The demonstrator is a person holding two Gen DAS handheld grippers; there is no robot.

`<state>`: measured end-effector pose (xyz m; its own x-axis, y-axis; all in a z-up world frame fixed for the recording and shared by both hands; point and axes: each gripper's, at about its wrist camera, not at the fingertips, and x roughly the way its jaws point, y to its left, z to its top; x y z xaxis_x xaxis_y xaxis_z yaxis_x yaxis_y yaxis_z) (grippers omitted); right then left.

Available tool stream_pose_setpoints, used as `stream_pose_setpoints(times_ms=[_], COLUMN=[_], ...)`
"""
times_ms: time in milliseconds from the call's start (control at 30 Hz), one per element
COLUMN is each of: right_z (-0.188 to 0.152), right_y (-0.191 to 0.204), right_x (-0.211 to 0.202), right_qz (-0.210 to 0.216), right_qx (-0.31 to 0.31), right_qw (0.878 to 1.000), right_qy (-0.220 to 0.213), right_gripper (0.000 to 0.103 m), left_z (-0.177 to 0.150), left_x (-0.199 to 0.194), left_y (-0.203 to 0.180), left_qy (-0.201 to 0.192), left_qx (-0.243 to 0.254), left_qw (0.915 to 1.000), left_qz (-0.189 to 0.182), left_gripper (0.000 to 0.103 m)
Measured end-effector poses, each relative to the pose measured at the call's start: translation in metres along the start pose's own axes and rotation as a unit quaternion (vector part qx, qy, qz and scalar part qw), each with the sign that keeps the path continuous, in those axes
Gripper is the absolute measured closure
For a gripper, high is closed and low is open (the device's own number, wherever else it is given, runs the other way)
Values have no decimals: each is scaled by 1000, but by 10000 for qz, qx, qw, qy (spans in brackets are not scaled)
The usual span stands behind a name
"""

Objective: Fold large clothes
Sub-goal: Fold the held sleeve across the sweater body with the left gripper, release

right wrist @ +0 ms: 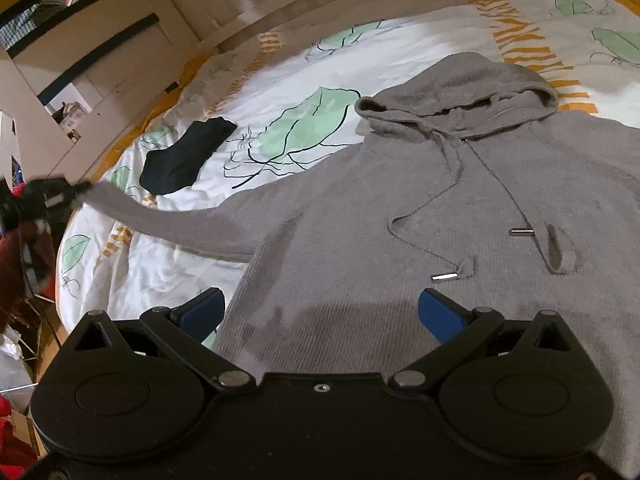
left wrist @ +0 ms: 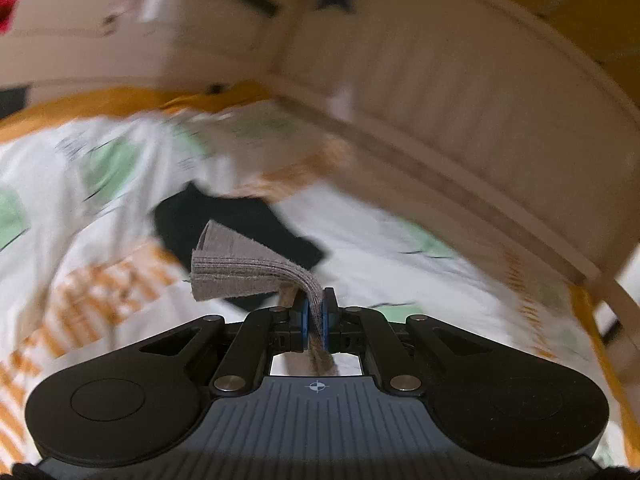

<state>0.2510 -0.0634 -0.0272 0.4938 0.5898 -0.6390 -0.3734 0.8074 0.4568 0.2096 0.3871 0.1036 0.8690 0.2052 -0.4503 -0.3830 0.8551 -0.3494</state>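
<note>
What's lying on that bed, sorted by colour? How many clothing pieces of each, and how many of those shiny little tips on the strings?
Grey clothing: 1, the hoodie, its sleeve cuff pinched in the left tool.
Black clothing: 1, a small dark garment on the bedspread.
Shiny metal cord tips: 2, and.
Total: 2 clothing pieces, 2 tips.
</note>
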Motion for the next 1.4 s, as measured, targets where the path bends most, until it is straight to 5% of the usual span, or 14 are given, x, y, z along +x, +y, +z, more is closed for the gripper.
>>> stream_pose_setpoints(times_ms=[167, 333, 533, 700, 900, 967, 1133, 1300, 1400], right_z=[-10, -23, -37, -44, -51, -53, -54, -51, -47], right_y=[-7, -27, -54, -71, -88, -93, -101, -105, -104], right_x=[-21, -41, -61, -72, -77, -78, -77, -71, -67], right_qz=[-156, -338, -507, -619, -703, -726, -832, -900, -907], right_qx=[-89, 41, 316, 446, 634, 681, 756, 764, 694], right_qw=[9998, 9994, 9981, 9969, 9953, 9949, 9936, 9930, 9934], right_qy=[-48, -93, -144, -195, -178, -167, -144, -108, -84], right_gripper=[0, 0, 1, 1, 0, 1, 1, 0, 0], left_z=[0, -26, -93, -162, -234, -243, -250, -264, -284], left_x=[-3, 8, 45, 76, 104, 101, 72, 38, 36], left_y=[-93, -186, -273, -322, -342, -346, -341, -304, -262], left_qy=[13, 257, 836, 1373, 2103, 2170, 1896, 1616, 2182], left_qx=[641, 1164, 1583, 1883, 1855, 1888, 2246, 2535, 2429], left_qw=[9953, 9808, 9590, 9432, 9308, 9283, 9193, 9208, 9180], left_qz=[-731, -1542, -2196, -2366, -2345, -2356, -2616, -2483, -2252], left_gripper=[97, 97, 97, 97, 89, 69, 44, 41, 41])
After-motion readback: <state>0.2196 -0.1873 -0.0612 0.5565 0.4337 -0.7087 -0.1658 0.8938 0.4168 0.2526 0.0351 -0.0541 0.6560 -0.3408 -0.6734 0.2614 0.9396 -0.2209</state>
